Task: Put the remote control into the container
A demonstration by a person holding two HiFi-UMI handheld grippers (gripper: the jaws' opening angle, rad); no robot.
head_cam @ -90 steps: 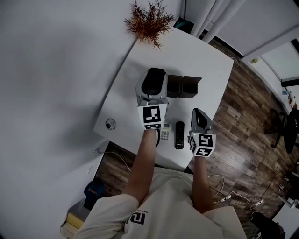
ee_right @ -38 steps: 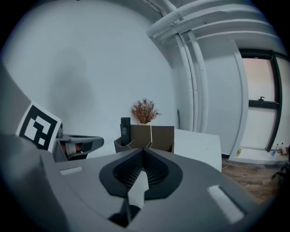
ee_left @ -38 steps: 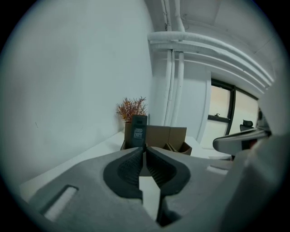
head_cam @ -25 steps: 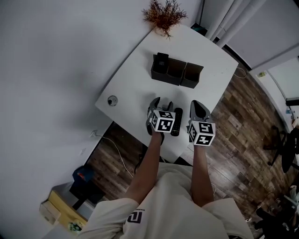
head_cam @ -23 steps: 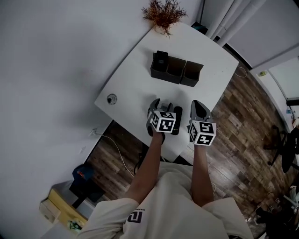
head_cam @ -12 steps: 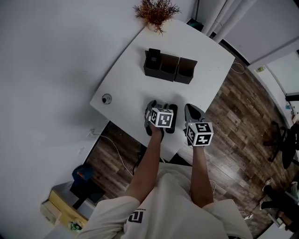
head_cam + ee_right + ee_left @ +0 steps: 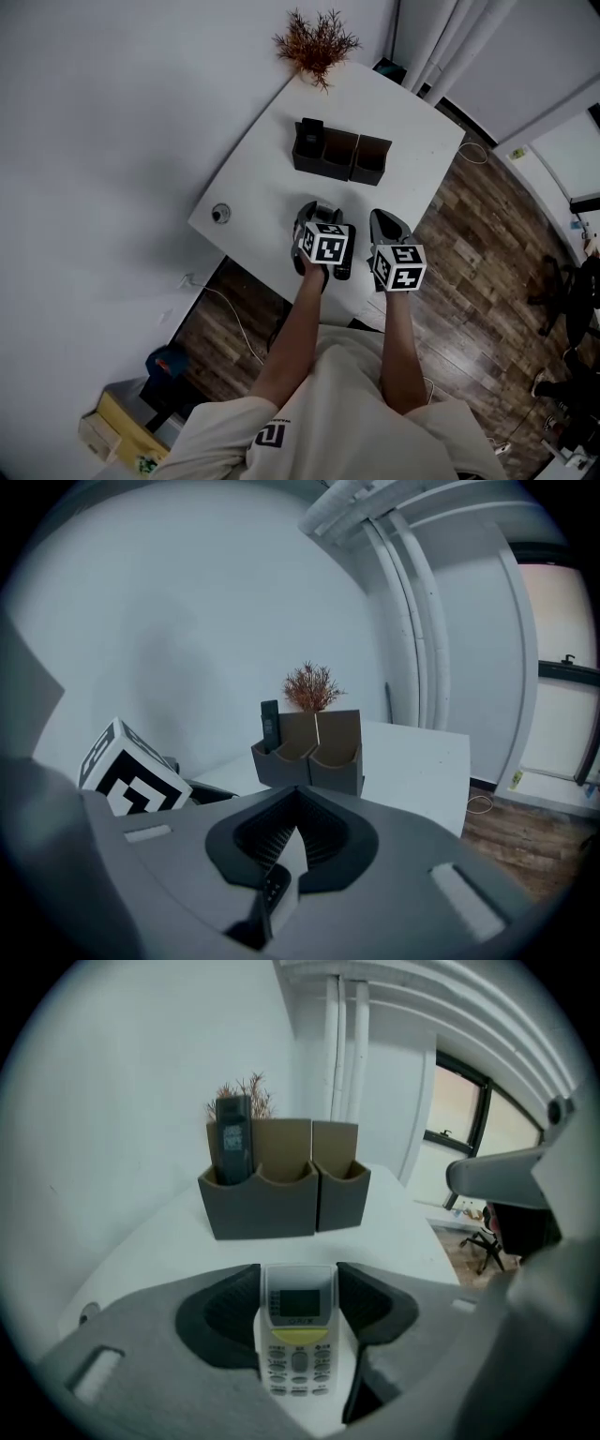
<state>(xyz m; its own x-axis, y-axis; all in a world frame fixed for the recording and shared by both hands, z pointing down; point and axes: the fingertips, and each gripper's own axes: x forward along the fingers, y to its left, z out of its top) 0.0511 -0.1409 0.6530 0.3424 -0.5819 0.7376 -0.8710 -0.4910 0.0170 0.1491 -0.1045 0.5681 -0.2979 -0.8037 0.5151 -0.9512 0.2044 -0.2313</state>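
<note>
A white remote control [image 7: 298,1335] with a screen and a yellow button lies on the table between the jaws of my left gripper [image 7: 298,1277]. The jaws have just been closing, and the pads now sit against both long sides. The head view hides this remote under the left gripper [image 7: 317,212]. A dark remote [image 7: 343,269] lies just to its right. The dark three-compartment container [image 7: 339,155] [image 7: 281,1204] [image 7: 314,761] stands farther back, and another dark remote [image 7: 232,1147] is upright in its left compartment. My right gripper [image 7: 386,223] [image 7: 298,794] hovers shut and empty.
A dried reddish plant [image 7: 314,42] stands at the table's far corner. A small round object [image 7: 220,214] sits by the left edge of the white table [image 7: 412,141]. Both grippers are close to the front edge, with wooden floor [image 7: 487,253] beyond.
3.6 s ago my left gripper was up at the container. It has since come back to the front of the table and settled over the white remote. The right gripper has barely shifted.
</note>
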